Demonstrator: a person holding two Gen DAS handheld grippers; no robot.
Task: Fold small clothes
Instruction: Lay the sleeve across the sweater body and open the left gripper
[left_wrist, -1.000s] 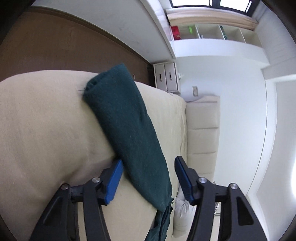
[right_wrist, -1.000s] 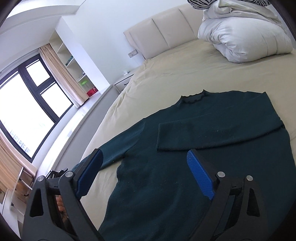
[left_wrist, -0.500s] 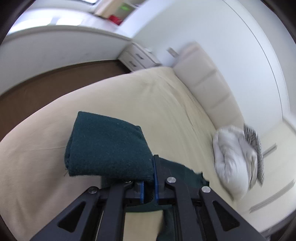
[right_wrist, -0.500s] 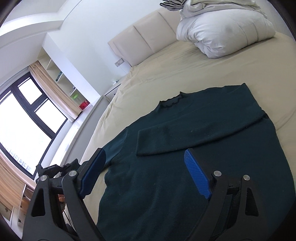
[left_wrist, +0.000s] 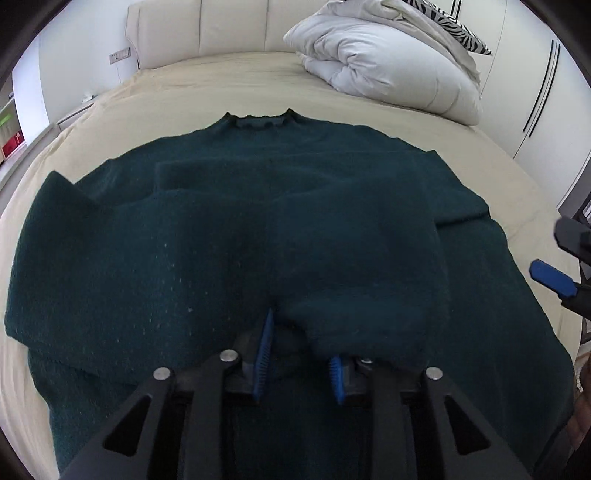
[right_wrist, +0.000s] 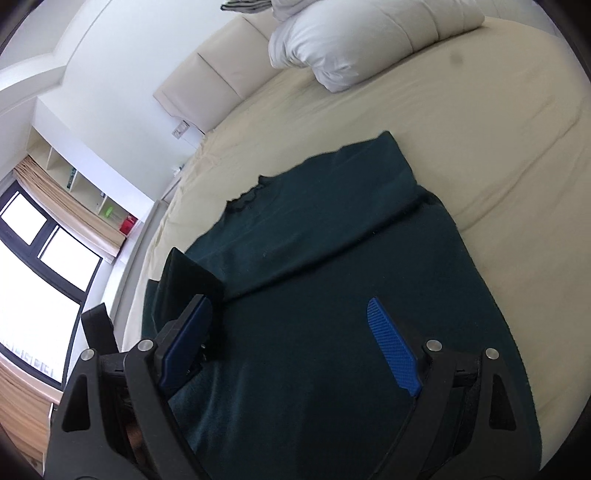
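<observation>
On the bed (left_wrist: 192, 79) the green sweater (left_wrist: 184, 236) lies flat, collar away from me; my left gripper (left_wrist: 299, 363) stands parted, one sleeve (left_wrist: 369, 295) draped over its right finger; I judge it should withdraw low, leaving the sleeve flat; my right gripper (right_wrist: 295, 347) hangs wide open, empty.

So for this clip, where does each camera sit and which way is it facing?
Left wrist: on the left gripper, low over the sweater, facing the headboard and duvet; its fingers show, open, a sleeve cuff draped over one.
Right wrist: on the right gripper, open above the sweater, angled toward the window.
Shared: sweater, duvet, headboard, bed; each glimpses the other gripper.
</observation>
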